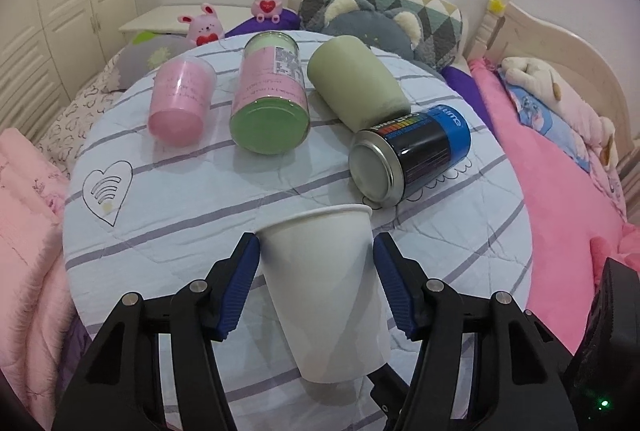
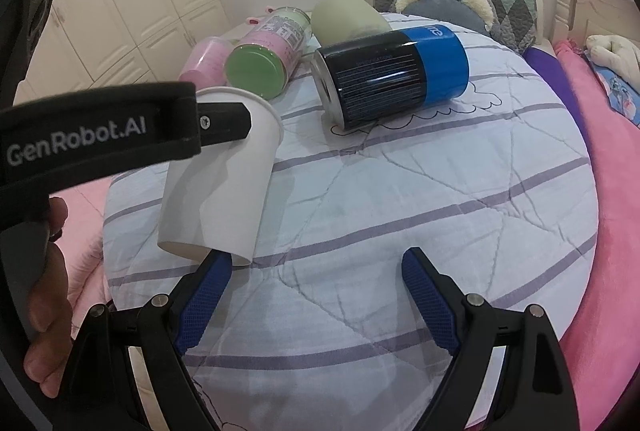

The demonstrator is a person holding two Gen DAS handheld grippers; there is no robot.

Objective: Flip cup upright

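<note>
A white paper cup (image 1: 324, 291) stands between the blue pads of my left gripper (image 1: 316, 251), rim up and tilted a little. The left pad touches the cup wall and the right pad sits just off it, so the grip is loose. In the right wrist view the same cup (image 2: 224, 183) is upright on the quilted round cushion (image 2: 400, 211), with the left gripper's black body across its rim. My right gripper (image 2: 316, 267) is open and empty, low over the cushion to the right of the cup.
On the cushion behind the cup lie a pink cup (image 1: 180, 103), a pink jar with a green lid (image 1: 272, 95), a pale green cup (image 1: 356, 79) and a black-and-blue can (image 1: 408, 155). Pillows and plush toys line the back. Pink blankets (image 1: 560, 171) surround the cushion.
</note>
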